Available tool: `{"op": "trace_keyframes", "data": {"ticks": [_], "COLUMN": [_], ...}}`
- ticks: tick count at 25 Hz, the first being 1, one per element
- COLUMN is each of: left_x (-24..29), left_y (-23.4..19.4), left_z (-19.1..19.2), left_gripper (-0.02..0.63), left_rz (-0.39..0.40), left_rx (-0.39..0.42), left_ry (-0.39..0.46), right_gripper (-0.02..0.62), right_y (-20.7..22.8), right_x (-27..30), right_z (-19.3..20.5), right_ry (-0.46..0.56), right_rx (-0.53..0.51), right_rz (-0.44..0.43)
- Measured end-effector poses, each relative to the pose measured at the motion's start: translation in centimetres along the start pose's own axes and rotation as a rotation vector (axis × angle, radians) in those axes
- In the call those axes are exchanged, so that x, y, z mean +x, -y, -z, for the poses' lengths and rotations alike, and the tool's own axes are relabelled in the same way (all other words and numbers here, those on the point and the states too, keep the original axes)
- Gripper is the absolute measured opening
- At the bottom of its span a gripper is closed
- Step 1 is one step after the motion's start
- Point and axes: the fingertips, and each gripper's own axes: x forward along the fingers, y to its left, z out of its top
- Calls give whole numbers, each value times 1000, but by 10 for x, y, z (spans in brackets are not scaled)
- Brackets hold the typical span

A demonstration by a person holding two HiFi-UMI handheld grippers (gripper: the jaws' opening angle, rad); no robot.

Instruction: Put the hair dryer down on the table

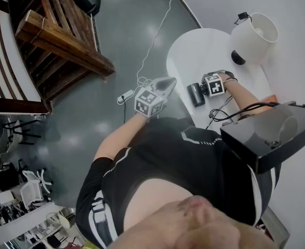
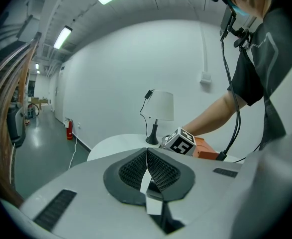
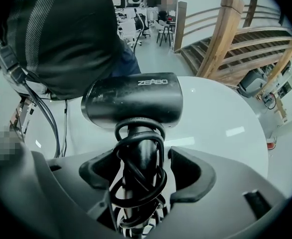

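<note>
Head view: I counted one black hair dryer (image 1: 196,94), one white-shaded lamp (image 1: 253,38) and two grippers. The hair dryer lay on the round, glossy white table (image 1: 204,51). Its cord-wrapped handle sat between the jaws of the right gripper (image 3: 141,171), which stood wide, with a gap showing beside one pad. The left gripper (image 2: 146,169) hung over the grey polished floor (image 1: 116,40), jaws closed on nothing. A wooden staircase (image 1: 58,35) stood beyond.

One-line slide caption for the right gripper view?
Right gripper, jaws apart around the cord-wrapped handle of a black hair dryer lying on the round white table.
</note>
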Motion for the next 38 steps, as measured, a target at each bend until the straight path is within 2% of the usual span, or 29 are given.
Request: {"op": "trace_keyframes", "data": {"ticks": [6, 10, 14, 18, 23, 33, 36, 38], "left_x": [-5, -8, -9, -5, 1, 14, 15, 17], "left_y": [2, -6, -9, -6, -7, 0, 6, 9], "left_z": [9, 0, -11, -18, -28, -61, -72, -77], "left_gripper": [32, 32, 32, 32, 32, 32, 32, 32], "left_rz": [19, 25, 38, 89, 159, 304, 357, 389], "left_rx": [-11, -8, -13, 14, 39, 166, 167, 137], "left_ry": [-15, -4, 13, 18, 19, 77, 108, 130], "right_gripper": [332, 342, 342, 342, 342, 341, 339, 293], "right_y": [2, 8, 9, 15, 33, 49, 44, 40], "right_x": [7, -1, -21, -43, -78, -169, -199, -221], "right_z": [-4, 7, 7, 5, -2, -9, -17, -25], "right_ry": [21, -11, 34, 79, 148, 380, 483, 540], "right_rx": [47, 83, 197, 304, 445, 824, 945, 985], "right_rz": [14, 31, 47, 127, 283, 745, 877, 970]}}
